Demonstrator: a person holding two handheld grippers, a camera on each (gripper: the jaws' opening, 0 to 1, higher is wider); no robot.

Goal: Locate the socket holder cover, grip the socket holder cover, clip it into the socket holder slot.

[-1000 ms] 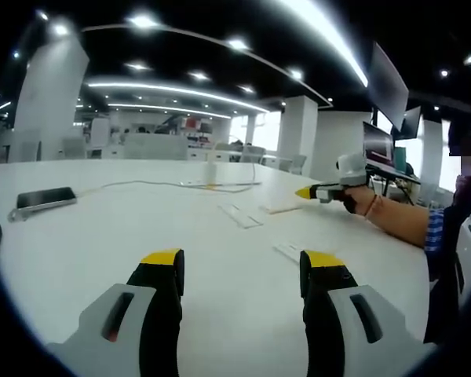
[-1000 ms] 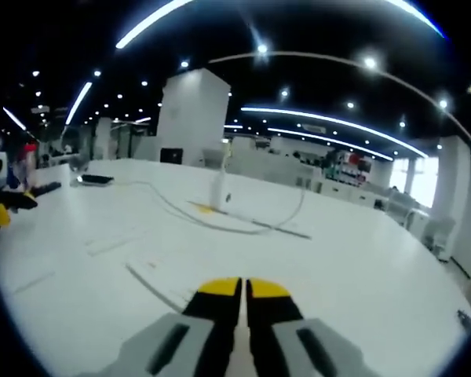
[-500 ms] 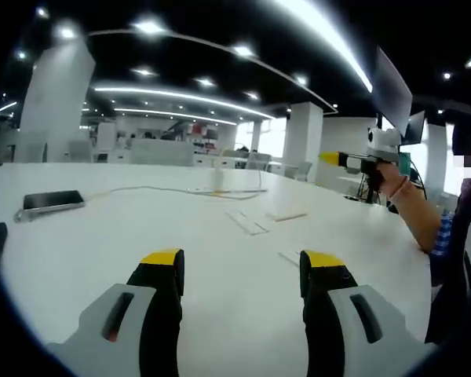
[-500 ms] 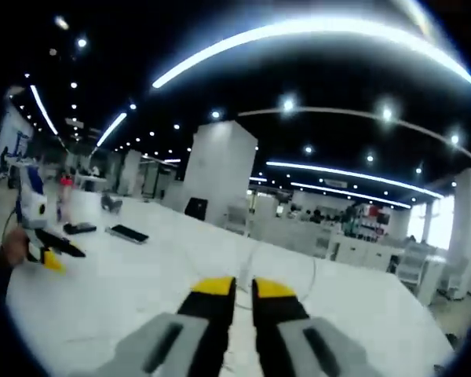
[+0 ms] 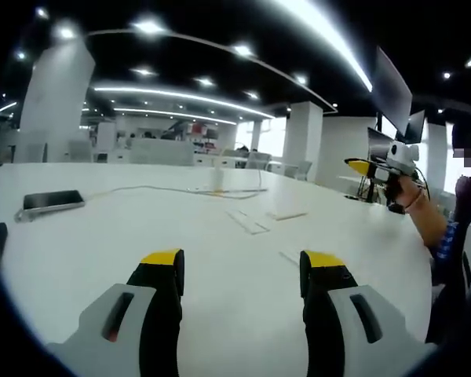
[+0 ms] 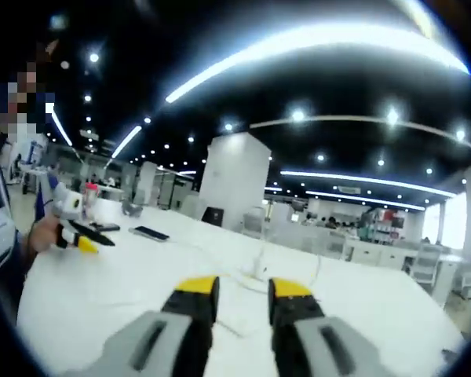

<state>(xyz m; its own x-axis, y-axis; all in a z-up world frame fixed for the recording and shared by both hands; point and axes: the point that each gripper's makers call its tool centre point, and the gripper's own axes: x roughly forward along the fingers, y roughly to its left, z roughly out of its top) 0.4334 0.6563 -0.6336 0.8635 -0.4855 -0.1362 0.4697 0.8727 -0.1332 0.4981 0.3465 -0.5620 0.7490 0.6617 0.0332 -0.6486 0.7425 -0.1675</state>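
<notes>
Nothing is gripped: left gripper (image 5: 239, 271) jaws wide, right gripper (image 6: 235, 290) jaws narrowly parted, above the white worktop (image 5: 220, 251); flat white strips (image 5: 243, 220) lie mid-worktop, unclipped.

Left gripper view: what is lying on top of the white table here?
On the table: a dark phone with a cable running from it, and flat white strips. The left gripper, fingers open, covers the nearest stretch of tabletop.

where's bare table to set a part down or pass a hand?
Widest bare patch: the white table between the phone at its left and the left gripper. Also bare near the table's right edge. Crowded: the middle, where white strips lie beside the cable.
</notes>
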